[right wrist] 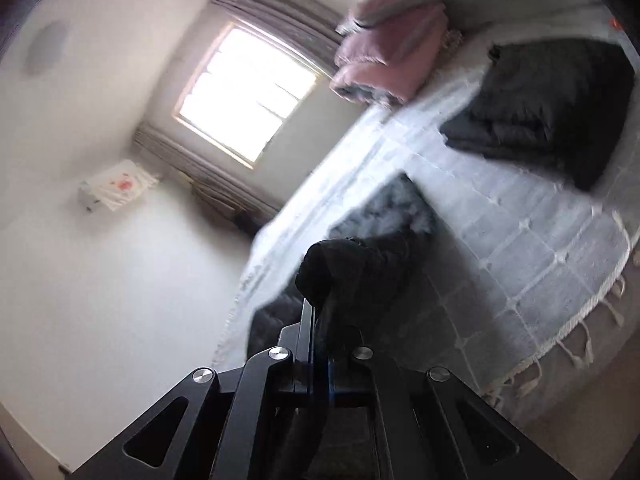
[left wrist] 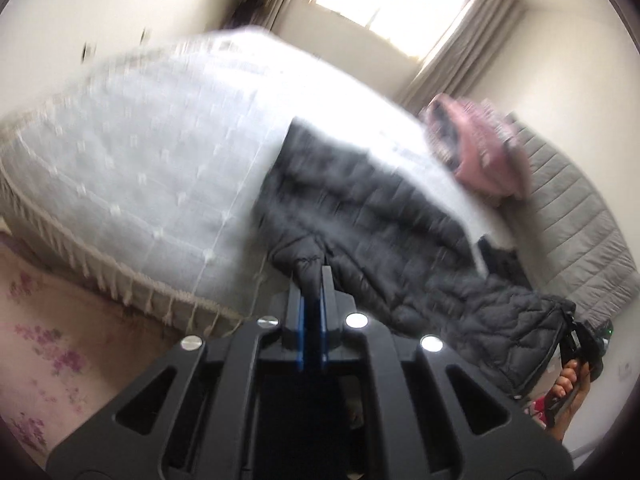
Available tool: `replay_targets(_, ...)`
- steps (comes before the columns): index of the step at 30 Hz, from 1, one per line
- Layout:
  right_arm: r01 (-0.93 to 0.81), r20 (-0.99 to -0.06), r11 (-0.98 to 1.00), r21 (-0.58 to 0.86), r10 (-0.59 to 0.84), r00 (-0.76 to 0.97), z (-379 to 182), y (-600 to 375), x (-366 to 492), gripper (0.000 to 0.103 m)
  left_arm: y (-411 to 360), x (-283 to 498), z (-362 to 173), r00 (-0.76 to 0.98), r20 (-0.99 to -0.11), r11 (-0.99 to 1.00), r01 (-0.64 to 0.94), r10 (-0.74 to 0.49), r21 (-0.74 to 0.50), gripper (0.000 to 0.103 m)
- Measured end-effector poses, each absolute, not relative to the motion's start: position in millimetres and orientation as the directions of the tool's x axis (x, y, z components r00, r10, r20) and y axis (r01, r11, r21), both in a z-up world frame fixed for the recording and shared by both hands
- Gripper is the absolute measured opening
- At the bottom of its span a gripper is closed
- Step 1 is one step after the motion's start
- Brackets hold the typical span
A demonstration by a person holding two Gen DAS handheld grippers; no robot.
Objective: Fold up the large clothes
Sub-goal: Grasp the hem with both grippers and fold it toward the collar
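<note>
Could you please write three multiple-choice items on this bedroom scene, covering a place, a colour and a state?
1. Where does the folded pink garment lie?
A. on the floor
B. on the bed near the headboard
C. on the windowsill

2. What colour is the quilted jacket held by both claws?
A. dark grey
B. red
C. yellow

3. How is the left claw set?
A. wide open, empty
B. out of view
C. shut on the jacket

Answers:
1 B, it sits on the white bedspread by the grey headboard.
2 A, its puffy fabric is charcoal.
3 C, fabric is pinched between its fingers.
</note>
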State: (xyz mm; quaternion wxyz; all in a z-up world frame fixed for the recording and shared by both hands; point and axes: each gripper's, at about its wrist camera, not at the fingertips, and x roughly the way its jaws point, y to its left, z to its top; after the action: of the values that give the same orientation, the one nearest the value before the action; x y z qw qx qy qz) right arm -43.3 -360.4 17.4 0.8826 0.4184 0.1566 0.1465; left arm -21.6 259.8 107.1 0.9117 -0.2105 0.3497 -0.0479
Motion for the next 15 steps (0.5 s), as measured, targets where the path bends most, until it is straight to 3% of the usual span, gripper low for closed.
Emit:
replay_targets(3,-0.186,-0.093,0.63,0.754,0.384,0.919,46,-359,-60,0.003,259,-30,128,0.801,-0.565,0.919,-0.047,-0.2,-0.392,0.007)
replay_targets(5,-0.22,-0.066,0.644,0.733,0.389,0.919,59,-357,-61,0.003,262,-19,123,0.798,-0.575,0.921,-0.068,-0.18,-0.383,0.007)
replay_targets(10,-0.131,-0.145,0.632,0.763,0.366,0.919,36,-360,-27,0.003,267,12,106,0.777,-0.599,0.903,-0.097,-0.194,-0.419,0.007)
replay_targets(15,-0.142,-0.119,0.616,0.775,0.362,0.924,32,-366,-15,0.003,259,36,123,0.801,-0.572,0.908,-0.09,-0.178,-0.409,0.007)
